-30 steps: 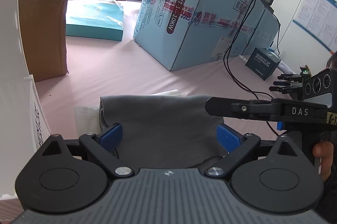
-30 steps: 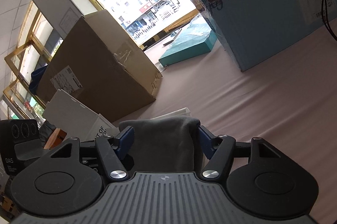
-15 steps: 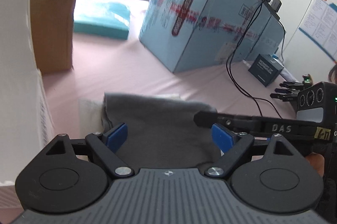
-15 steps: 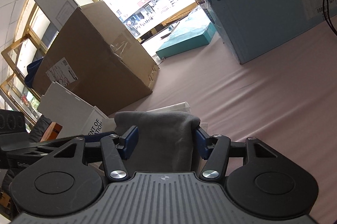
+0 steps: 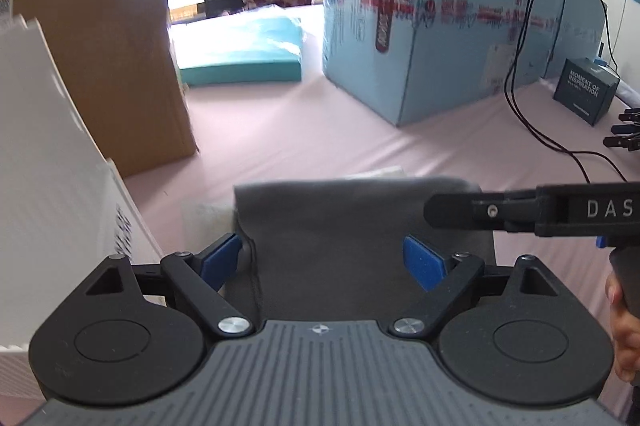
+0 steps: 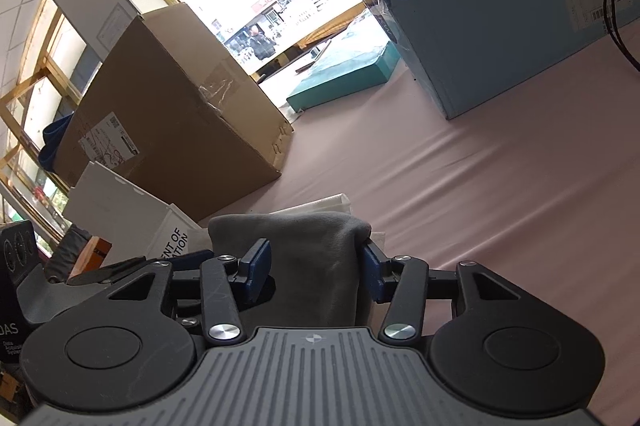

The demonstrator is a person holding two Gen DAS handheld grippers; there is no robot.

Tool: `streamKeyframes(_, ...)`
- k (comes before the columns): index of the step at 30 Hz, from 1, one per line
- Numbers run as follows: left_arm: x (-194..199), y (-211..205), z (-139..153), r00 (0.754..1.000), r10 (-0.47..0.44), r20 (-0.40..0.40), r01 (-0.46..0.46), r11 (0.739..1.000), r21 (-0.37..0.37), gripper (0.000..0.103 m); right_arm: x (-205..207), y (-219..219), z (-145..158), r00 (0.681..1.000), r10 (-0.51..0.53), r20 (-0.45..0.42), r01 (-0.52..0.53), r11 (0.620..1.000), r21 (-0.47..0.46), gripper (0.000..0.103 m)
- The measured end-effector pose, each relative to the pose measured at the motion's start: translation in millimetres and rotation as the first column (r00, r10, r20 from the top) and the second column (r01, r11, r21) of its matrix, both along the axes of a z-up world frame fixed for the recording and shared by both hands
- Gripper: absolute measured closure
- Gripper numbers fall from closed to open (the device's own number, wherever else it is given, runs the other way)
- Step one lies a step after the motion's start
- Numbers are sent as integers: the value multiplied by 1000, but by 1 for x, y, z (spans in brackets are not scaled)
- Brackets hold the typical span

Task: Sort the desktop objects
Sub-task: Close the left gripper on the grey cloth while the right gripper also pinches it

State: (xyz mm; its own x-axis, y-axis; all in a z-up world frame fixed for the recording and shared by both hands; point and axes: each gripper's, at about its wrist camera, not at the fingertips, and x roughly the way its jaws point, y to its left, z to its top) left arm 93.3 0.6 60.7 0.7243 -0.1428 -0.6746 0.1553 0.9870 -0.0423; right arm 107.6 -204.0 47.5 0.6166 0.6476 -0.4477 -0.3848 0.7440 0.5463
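Holding both grippers over the folded grey cloth (image 5: 360, 226), we have the left gripper (image 5: 326, 260) with fingers spread wide, gripping nothing, and the right gripper (image 6: 316, 262) open too, its blue pads flanking the cloth's fold. The cloth lies on the pink table (image 5: 320, 138), a white cloth (image 6: 320, 206) beneath; we judge sorting barely begun, with black clips (image 5: 624, 136) and a dark box (image 5: 584, 90) waiting beyond

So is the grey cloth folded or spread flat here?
Folded: the grey cloth shows a rounded doubled-over edge at its far end, lying on the pink table.
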Motion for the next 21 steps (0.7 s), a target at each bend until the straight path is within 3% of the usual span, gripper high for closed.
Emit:
streamKeyframes(4, 3, 2, -4, 1000, 14, -10, -14, 1000, -9, 21, 1, 1, -2, 1000, -1, -13, 1, 1000, 1, 57)
streamKeyframes(9, 1, 7, -3, 999, 39, -1, -39, 999, 9, 52, 1, 2, -3, 1000, -10, -11, 10, 1000, -10, 83)
streamKeyframes(13, -7, 1, 3, 997, 57, 48, -61, 995, 80, 94, -2, 1, -1, 1000, -19, 13, 19, 1000, 1, 92)
streamKeyframes(21, -8, 10, 9, 996, 72, 50, -74, 996, 43, 98, -16, 10, 11, 991, 3, 134, 4, 999, -48, 92)
